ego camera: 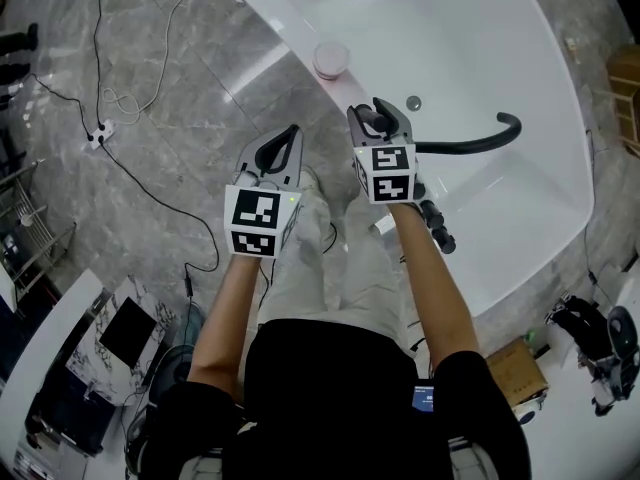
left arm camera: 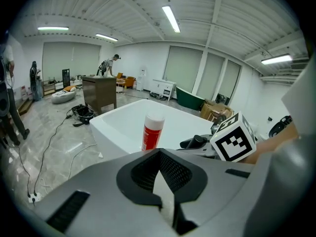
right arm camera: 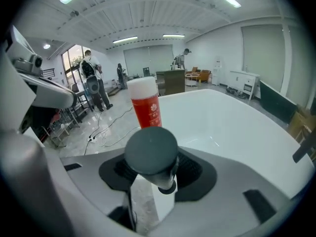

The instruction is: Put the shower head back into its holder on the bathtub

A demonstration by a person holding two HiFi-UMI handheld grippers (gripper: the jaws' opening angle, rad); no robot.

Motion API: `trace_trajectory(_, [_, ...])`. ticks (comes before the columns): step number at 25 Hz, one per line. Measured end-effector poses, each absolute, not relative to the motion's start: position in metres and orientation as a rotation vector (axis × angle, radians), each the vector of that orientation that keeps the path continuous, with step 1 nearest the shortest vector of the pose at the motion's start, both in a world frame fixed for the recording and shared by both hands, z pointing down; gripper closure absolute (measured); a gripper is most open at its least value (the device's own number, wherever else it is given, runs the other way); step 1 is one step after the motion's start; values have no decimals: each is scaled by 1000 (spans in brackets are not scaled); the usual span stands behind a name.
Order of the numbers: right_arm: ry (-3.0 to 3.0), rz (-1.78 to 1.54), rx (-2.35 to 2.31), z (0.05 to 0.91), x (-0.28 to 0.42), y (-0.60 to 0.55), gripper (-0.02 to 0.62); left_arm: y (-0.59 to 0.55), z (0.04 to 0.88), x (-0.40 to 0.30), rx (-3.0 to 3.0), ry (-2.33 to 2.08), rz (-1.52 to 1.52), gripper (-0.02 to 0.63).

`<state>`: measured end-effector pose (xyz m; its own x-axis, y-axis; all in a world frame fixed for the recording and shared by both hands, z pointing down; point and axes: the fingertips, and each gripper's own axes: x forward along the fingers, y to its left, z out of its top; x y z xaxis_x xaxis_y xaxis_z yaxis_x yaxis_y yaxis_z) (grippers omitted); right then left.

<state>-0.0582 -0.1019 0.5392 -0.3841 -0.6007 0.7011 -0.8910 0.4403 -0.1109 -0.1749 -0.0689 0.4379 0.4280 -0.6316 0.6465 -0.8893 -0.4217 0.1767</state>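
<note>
The white bathtub [ego camera: 520,58] fills the upper right of the head view. My right gripper [ego camera: 379,120] hovers over its near rim. A dark round shower head [right arm camera: 150,149] stands between the jaws, and dark pad shows on both sides of it, so the gripper is open around it. From the left gripper view the shower head [left arm camera: 194,142] shows as a dark lump beside the right gripper's marker cube. My left gripper [ego camera: 284,146] hangs over the floor just left of the rim [left arm camera: 116,127]. It is shut [left arm camera: 162,177] with nothing in it.
A red bottle with a white cap [ego camera: 331,60] [left arm camera: 153,131] [right arm camera: 145,105] stands on the rim just beyond the grippers. A black curved spout [ego camera: 480,140] and black knobs [ego camera: 437,223] sit on the tub's near side. Cables [ego camera: 120,98] and a power strip [ego camera: 98,133] lie on the marble floor.
</note>
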Motion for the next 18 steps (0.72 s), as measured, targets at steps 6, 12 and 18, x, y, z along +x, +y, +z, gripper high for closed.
trace_trajectory(6, [-2149, 653, 1250, 500, -51, -92, 413, -65, 416, -175, 2208, -1331, 752, 592])
trace_trajectory(12, [-2180, 637, 1271, 448, -34, -85, 428, -61, 378, -161, 2237, -1341, 697, 592])
trace_trajectory(18, [-2240, 589, 1286, 371, -19, -80, 514, -52, 327, -146, 2278, -1371, 648, 592])
